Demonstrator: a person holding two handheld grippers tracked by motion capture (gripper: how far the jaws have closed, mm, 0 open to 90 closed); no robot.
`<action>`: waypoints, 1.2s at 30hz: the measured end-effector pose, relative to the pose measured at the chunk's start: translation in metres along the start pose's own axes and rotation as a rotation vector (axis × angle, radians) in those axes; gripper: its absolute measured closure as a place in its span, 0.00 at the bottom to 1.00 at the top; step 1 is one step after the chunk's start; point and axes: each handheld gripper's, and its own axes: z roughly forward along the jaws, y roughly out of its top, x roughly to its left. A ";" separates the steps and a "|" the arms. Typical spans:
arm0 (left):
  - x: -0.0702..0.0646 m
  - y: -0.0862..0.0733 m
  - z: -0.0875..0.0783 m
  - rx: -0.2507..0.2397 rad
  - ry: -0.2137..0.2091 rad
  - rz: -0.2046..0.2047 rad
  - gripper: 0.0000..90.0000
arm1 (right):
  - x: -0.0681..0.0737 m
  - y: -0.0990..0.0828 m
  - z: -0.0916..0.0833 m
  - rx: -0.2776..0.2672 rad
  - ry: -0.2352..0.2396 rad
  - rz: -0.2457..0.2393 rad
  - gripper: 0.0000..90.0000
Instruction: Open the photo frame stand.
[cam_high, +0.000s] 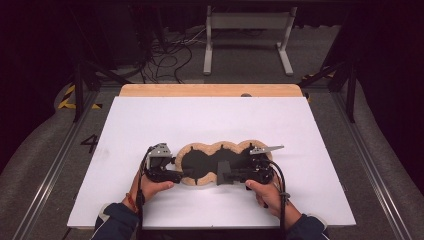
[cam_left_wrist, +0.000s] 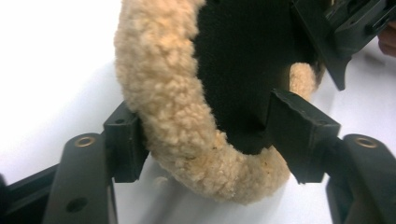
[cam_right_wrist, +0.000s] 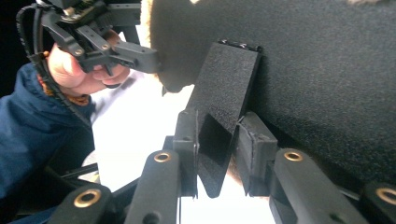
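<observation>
A three-lobed pad (cam_high: 202, 161) with a tan fleece rim (cam_left_wrist: 163, 93) and black fabric middle (cam_right_wrist: 327, 70) lies flat on the white board, near its front. At the pad's left end, my left gripper (cam_high: 184, 175) straddles the fleece rim; in the left gripper view its jaws (cam_left_wrist: 210, 140) press on either side of the rim. From the right, my right gripper (cam_high: 224, 176) reaches in. In the right gripper view its jaws (cam_right_wrist: 217, 144) are shut on a stiff black flap (cam_right_wrist: 229, 88) that stands up from the pad's black fabric. The left gripper (cam_right_wrist: 152, 58) and its hand also show there.
The white board (cam_high: 150, 125) covers a wooden table whose back edge (cam_high: 210, 90) shows beyond it. Behind the table a white metal stand (cam_high: 247, 30) and loose cables (cam_high: 165, 55) sit on the floor. Metal rails (cam_high: 50, 170) run along both sides.
</observation>
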 end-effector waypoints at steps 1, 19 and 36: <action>0.001 0.000 -0.001 -0.003 0.011 0.020 0.40 | 0.000 0.000 0.000 -0.004 -0.002 -0.008 0.80; -0.006 -0.003 -0.014 -0.051 0.021 0.078 0.54 | 0.007 -0.003 0.000 -0.021 -0.057 -0.128 0.84; -0.005 -0.001 0.002 -0.005 0.049 0.060 0.37 | 0.010 -0.004 0.002 -0.025 -0.079 -0.170 0.80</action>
